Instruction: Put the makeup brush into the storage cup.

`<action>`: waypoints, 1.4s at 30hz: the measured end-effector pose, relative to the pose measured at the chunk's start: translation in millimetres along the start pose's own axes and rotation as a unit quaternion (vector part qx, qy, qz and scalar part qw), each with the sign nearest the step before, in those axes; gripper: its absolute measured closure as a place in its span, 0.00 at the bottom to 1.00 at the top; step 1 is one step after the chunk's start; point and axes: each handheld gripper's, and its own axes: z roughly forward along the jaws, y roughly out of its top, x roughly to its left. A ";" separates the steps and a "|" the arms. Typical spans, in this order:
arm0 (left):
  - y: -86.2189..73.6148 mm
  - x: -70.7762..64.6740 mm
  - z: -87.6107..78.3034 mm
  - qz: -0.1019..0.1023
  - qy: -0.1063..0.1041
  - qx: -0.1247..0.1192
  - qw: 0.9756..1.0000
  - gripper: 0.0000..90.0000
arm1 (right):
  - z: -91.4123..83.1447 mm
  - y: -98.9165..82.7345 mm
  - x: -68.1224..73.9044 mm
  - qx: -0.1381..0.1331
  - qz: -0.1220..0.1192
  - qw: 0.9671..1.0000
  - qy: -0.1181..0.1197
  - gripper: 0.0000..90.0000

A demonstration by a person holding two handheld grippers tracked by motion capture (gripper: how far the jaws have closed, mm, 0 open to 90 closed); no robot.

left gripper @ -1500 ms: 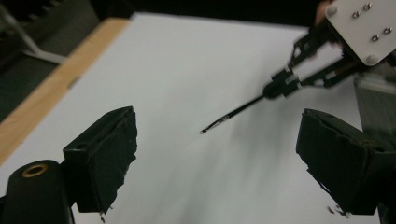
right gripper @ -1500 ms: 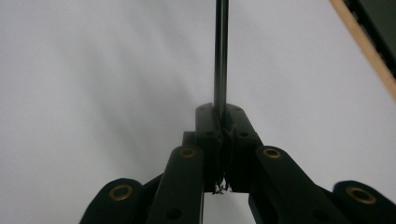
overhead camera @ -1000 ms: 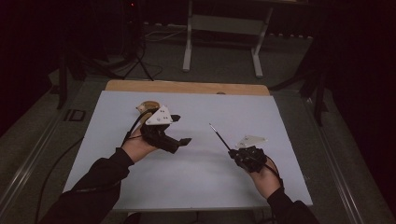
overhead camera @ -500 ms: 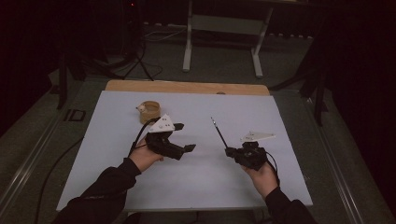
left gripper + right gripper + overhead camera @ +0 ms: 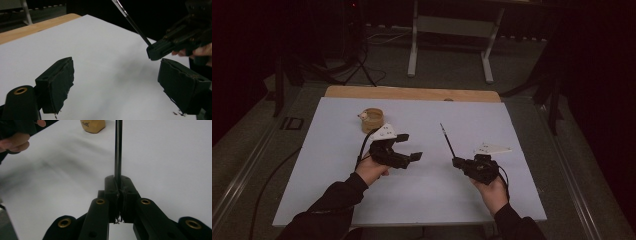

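Note:
My right gripper (image 5: 458, 162) is shut on the lower end of a thin black stick (image 5: 446, 139), which slants up and away over the white table sheet (image 5: 492, 120). In the right gripper view the stick (image 5: 118, 150) rises straight from the closed right gripper (image 5: 119, 187). My left gripper (image 5: 409, 146) hovers left of it, low over the sheet, open and holding nothing. Its pads (image 5: 58, 83) stand wide apart in the left gripper view, where the left gripper (image 5: 117, 86) looks at the right gripper (image 5: 160, 48) and the stick (image 5: 132, 22). A small tan wooden cup (image 5: 372, 120) stands behind the left hand.
A wooden strip (image 5: 412, 93) runs along the table's far edge. Beyond it stand a white metal frame (image 5: 449, 30) and dark stands with cables on the floor. The tan cup (image 5: 93, 125) and the person's left hand (image 5: 15, 142) appear at the top of the right gripper view.
The left hand has sunk and come a little nearer the person, uncovering the tan cup behind it. Its jaws stay open. The right hand and the stick have kept still.

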 end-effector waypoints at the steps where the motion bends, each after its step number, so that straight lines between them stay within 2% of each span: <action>1: 0.0 0.3 0.6 -0.002 0.004 0.000 1.000 0.15 | 0.0 -1.0 0.7 -0.003 -0.007 1.000 -0.002 0.95; 4: 0.7 1.2 2.5 -0.013 0.012 -0.002 1.000 0.13 | 0.5 -1.7 2.2 -0.004 -0.011 1.000 -0.003 0.95; 6: 5.0 0.0 4.7 -0.020 0.029 0.000 0.999 0.13 | 1.8 -1.9 4.7 -0.003 -0.016 1.000 -0.009 0.95; 9: 9.7 -3.5 4.6 -0.012 0.033 -0.002 0.999 0.12 | 3.2 -2.2 5.1 -0.001 -0.021 1.000 -0.013 0.95; 10: 13.4 -6.0 4.6 -0.017 0.042 -0.003 0.999 0.12 | 3.8 -2.4 5.3 0.000 -0.021 1.000 -0.013 0.95; 11: 16.8 -6.5 4.8 -0.027 0.036 -0.004 0.999 0.11 | 4.4 -2.6 5.7 0.002 -0.024 1.000 -0.018 0.95; 13: 22.6 -10.2 5.0 -0.036 0.052 -0.008 0.998 0.11 | 5.2 -2.8 5.9 0.005 -0.027 0.999 -0.021 0.95; 16: 34.3 -17.1 7.7 -0.050 0.062 -0.001 0.997 0.11 | 4.8 -2.6 5.8 0.005 -0.031 0.999 -0.027 0.95; 17: 37.5 -19.2 8.5 -0.060 0.056 -0.005 0.997 0.11 | 4.6 -2.5 5.9 0.004 -0.033 0.999 -0.030 0.95; 18: 40.7 -22.4 10.1 -0.065 0.061 -0.004 0.996 0.12 | 4.5 -2.3 5.9 0.005 -0.033 0.999 -0.029 0.95; 20: 42.9 -24.8 11.5 -0.066 0.063 -0.002 0.996 0.14 | 4.5 -2.3 5.7 0.004 -0.032 0.999 -0.029 0.95; 22: 50.9 -34.5 20.4 -0.081 0.058 -0.003 0.995 0.15 | 4.7 -2.3 5.1 0.003 -0.031 0.999 -0.027 0.95; 25: 54.8 -38.1 28.0 -0.101 0.058 -0.009 0.993 0.16 | 4.8 -2.4 4.6 0.004 -0.030 0.999 -0.027 0.95; 26: 54.8 -38.1 28.0 -0.101 0.058 -0.009 0.993 0.16 | 4.8 -2.4 4.6 0.004 -0.030 0.999 -0.027 0.95; 28: 56.3 -36.8 34.0 -0.134 0.053 -0.015 0.990 0.17 | 4.5 -2.6 5.1 0.003 -0.031 0.999 -0.028 0.95; 30: 55.2 -34.6 37.9 -0.161 0.054 -0.020 0.985 0.23 | 4.2 -2.4 5.2 0.003 -0.032 0.999 -0.029 0.95; 31: 54.6 -33.7 39.9 -0.170 0.061 -0.019 0.983 0.24 | 4.3 -2.2 5.1 0.003 -0.033 0.999 -0.029 0.95; 36: 50.9 -29.8 49.3 -0.209 0.068 -0.028 0.975 0.37 | 4.3 -1.8 6.5 0.005 -0.037 0.999 -0.030 0.95; 37: 50.9 -29.8 49.3 -0.209 0.068 -0.028 0.975 0.38 | 4.4 -1.7 6.7 0.005 -0.037 0.999 -0.030 0.95; 38: 49.9 -28.8 50.7 -0.217 0.063 -0.032 0.974 0.38 | 4.4 -1.7 6.7 0.005 -0.037 0.999 -0.030 0.95; 39: 49.9 -28.8 50.7 -0.217 0.063 -0.032 0.974 0.43 | 4.4 -1.7 6.7 0.005 -0.037 0.999 -0.030 0.95; 40: 47.2 -27.1 54.4 -0.238 0.050 -0.038 0.969 0.43 | 4.4 -1.7 6.7 0.004 -0.038 0.999 -0.031 0.95; 42: 44.5 -26.3 60.1 -0.254 0.036 -0.039 0.966 0.53 | 4.8 -1.8 6.6 0.006 -0.039 0.999 -0.029 0.95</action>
